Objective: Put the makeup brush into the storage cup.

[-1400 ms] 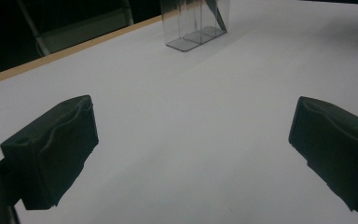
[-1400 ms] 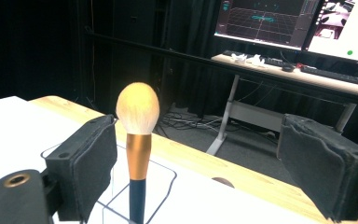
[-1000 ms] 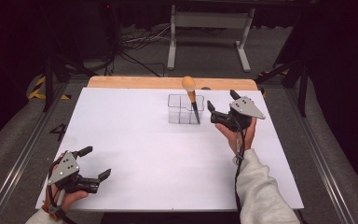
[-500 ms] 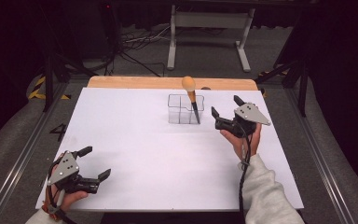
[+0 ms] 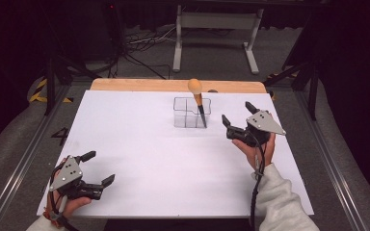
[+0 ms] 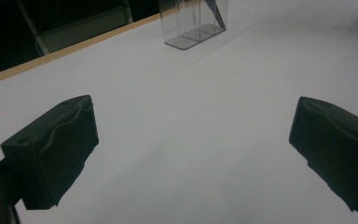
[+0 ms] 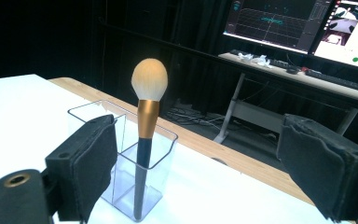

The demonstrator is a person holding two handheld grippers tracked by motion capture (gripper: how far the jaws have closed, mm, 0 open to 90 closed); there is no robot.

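Both tongs spread and empty: right tongs (image 5: 236, 115) just right of the clear holder (image 5: 191, 113) at desk (image 5: 139, 139) rear centre with makeup brush (image 7: 145, 135) upright-ish in its right compartment, left tongs (image 5: 99, 168) well apart at near-left corner.

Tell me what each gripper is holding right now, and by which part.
Nothing is held. The left gripper and the right gripper are both open and empty. The brush stands free in the clear holder.
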